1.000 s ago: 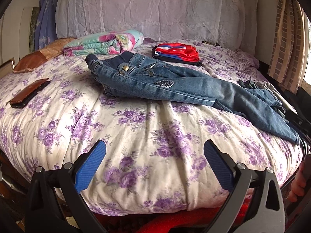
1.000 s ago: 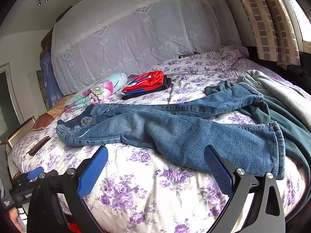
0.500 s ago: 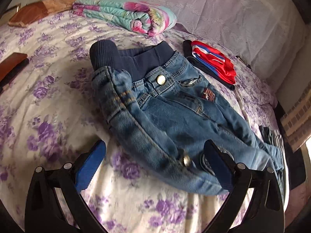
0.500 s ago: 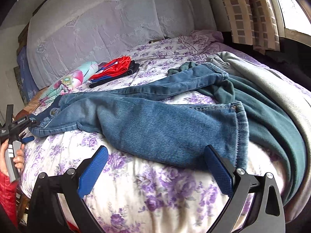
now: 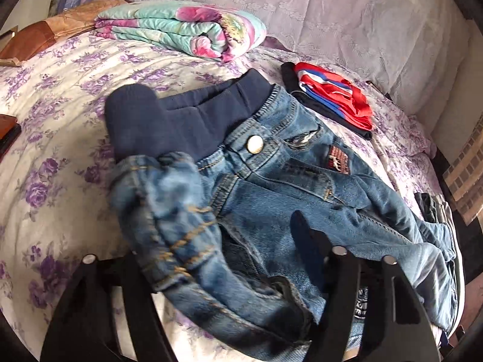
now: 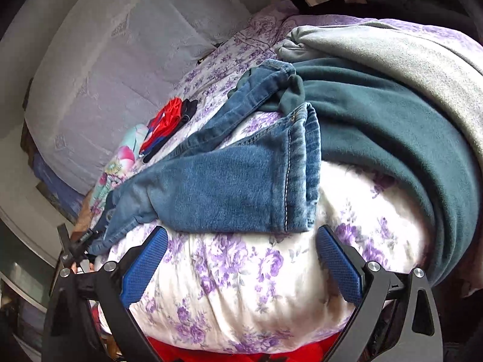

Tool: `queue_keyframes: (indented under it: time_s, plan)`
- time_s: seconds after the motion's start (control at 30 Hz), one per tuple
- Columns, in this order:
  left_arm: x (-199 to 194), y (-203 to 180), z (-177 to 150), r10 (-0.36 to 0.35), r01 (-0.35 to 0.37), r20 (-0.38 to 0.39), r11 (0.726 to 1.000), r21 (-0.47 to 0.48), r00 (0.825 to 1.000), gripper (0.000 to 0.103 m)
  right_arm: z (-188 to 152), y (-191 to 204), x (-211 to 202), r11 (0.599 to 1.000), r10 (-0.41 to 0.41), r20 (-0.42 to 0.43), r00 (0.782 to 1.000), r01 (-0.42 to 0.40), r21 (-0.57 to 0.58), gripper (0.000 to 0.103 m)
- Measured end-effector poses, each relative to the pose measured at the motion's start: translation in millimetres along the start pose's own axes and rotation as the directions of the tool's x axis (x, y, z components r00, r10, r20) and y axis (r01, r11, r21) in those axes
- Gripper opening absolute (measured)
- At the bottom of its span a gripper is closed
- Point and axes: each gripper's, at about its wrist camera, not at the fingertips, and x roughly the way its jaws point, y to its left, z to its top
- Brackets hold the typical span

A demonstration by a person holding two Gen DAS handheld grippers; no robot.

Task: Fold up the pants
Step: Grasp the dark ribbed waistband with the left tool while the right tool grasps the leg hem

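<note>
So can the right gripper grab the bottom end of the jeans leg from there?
Probably yes. The right gripper is open just short of the jeans leg hem, with only flowery bedcover between; the green fleece lies off to one side.

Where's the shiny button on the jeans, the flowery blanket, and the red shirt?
Metal button point(image 5: 254, 144), left wrist view, middle of its round face.
Folded floral blanket point(image 5: 181, 30), left wrist view, its top fold.
Folded red shirt point(image 5: 341, 95), left wrist view, its red top layer.

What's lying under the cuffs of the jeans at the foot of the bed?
The near cuff rests on the floral quilt. The far cuff lies over a dark green fleece, which sits under a grey garment. Anything beneath that pile is covered.
</note>
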Motion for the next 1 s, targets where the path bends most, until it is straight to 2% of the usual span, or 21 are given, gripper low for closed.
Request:
queue_keyframes:
  time_s: [0.03,0.07,0.13,0.17,0.2,0.27,0.37,0.43,0.5,0.57,0.63,0.7,0.77,0.8,0.83,0.93,1.0]
  plan:
    - [-1.0,5.6,1.7,-0.008,0.008,0.005,1.0,-0.025,1.0,0.038,3.5,0.3,4.0,1.0,-0.007,0.008,1.0,0.007,-0.014,0.098]
    - [-1.6,11.6,3.8,-0.018,0.018,0.004,0.999,-0.044,1.0,0.032,7.1,1.2,7.8,0.999,-0.029,0.02,0.999,0.03,-0.038,0.091]
    - [-3.4,21.5,5.6,-0.05,0.05,-0.002,0.996,-0.072,0.999,0.019,16.1,3.8,15.5,0.992,-0.086,0.052,0.995,0.091,-0.089,0.065]
    - [-4.8,25.4,5.7,-0.064,0.063,-0.004,0.995,-0.08,0.998,0.018,21.8,1.5,19.7,0.991,-0.093,0.054,0.994,0.097,-0.094,0.043]
    - [-7.0,28.1,5.2,-0.077,0.077,0.0,0.993,-0.088,0.997,0.016,28.6,-2.9,23.4,0.995,-0.062,0.044,0.997,0.066,-0.077,0.038]
    - [-18.6,38.9,5.1,-0.114,0.117,0.026,0.985,-0.127,0.993,0.012,43.6,-6.0,27.9,0.999,-0.019,0.039,0.999,0.021,-0.043,0.036]
    - [-46.5,58.4,6.5,-0.148,0.162,0.089,0.969,-0.186,0.985,0.01,68.1,9.3,25.8,0.993,-0.02,0.074,0.997,0.029,-0.11,0.034]
    - [-71.3,73.5,4.0,-0.125,0.15,0.129,0.966,-0.21,0.984,0.01,83.3,17.9,23.3,0.992,0.013,0.082,0.997,-0.003,-0.128,0.032]
    - [-96.2,89.0,-6.1,-0.086,0.119,0.159,0.97,-0.213,0.984,0.01,91.3,22.6,22.4,0.989,0.054,0.059,0.997,-0.045,-0.143,0.025]
    - [-106.7,101.4,-23.1,-0.033,0.059,0.135,0.978,-0.199,0.99,0.01,89.3,22.0,26.7,0.985,0.013,0.037,0.999,-0.007,-0.17,0.016]
    - [-101.0,103.0,-40.5,0.015,-0.003,0.075,0.988,-0.154,0.997,0.013,80.0,6.5,37.2,0.985,-0.063,-0.006,0.998,0.062,-0.161,0.013]
    - [-103.0,98.2,-51.1,0.068,-0.06,0.082,0.994,-0.093,0.994,0.018,66.5,-13.5,45.7,0.988,-0.099,-0.062,0.993,0.09,-0.123,0.013]
    - [-112.9,94.1,-51.1,0.134,-0.129,0.111,0.99,-0.05,0.985,0.038,60.5,-23.7,38.4,0.993,-0.082,-0.048,0.996,0.077,-0.091,0.014]
    - [-119.8,95.3,-48.2,0.175,-0.169,0.131,0.984,-0.058,0.976,0.067,60.6,-24.1,32.2,0.993,-0.085,-0.03,0.996,0.082,-0.082,0.016]
    - [-129.7,98.8,-44.6,0.196,-0.185,0.166,0.979,-0.079,0.966,0.08,61.1,-21.3,25.0,0.992,-0.096,0.002,0.995,0.096,-0.082,0.017]
    - [-156.2,111.4,-30.8,0.216,-0.196,0.234,0.975,-0.104,0.948,0.08,70.2,-0.5,13.1,0.979,-0.12,0.09,0.989,0.133,-0.152,0.025]
    - [-166.9,112.4,-17.7,0.252,-0.229,0.272,0.967,-0.114,0.929,0.08,80.6,13.1,19.5,0.977,-0.089,0.073,0.993,0.101,-0.187,0.035]
